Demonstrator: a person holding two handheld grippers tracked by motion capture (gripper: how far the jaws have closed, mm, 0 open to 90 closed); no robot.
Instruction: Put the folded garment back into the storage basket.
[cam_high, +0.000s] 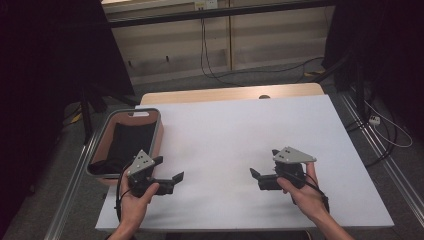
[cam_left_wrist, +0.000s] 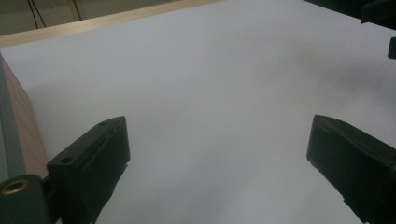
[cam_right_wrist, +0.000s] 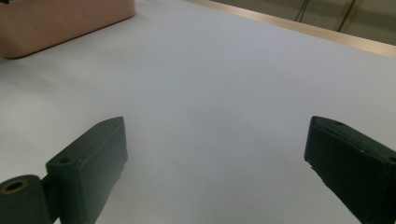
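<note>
A white table (cam_high: 240, 140) takes up most of the high view, with a strip of pale wood along its far edge. Around it lie a grey carpeted floor (cam_high: 280, 75) and dark curtains on both sides, and black cables (cam_high: 210, 65) trail down the wall and across the floor behind.

At the table's left edge stands a bin (cam_high: 159, 131) with a grey rim and pinkish-brown walls, its inside dark; something black lies in it, but what it is cannot be told. In the right gripper view the bin's pink wall (cam_right_wrist: 65, 23) shows at the top left, well apart from the jaws. In the left gripper view its wall and grey rim (cam_left_wrist: 18, 135) stand just beside the left jaw.

The person's two hands come in from the near edge. The left hand (cam_high: 134, 197) holds the left gripper (cam_high: 169, 172) near the bin's near right corner, over the table, pointing right. The right hand (cam_high: 305, 192) holds the right gripper (cam_high: 262, 167) over the near right part of the table, pointing left toward the other. The two grippers are well apart, with bare table between them.

In both gripper views the black jaws stand wide apart with nothing between them but white tabletop.
</note>
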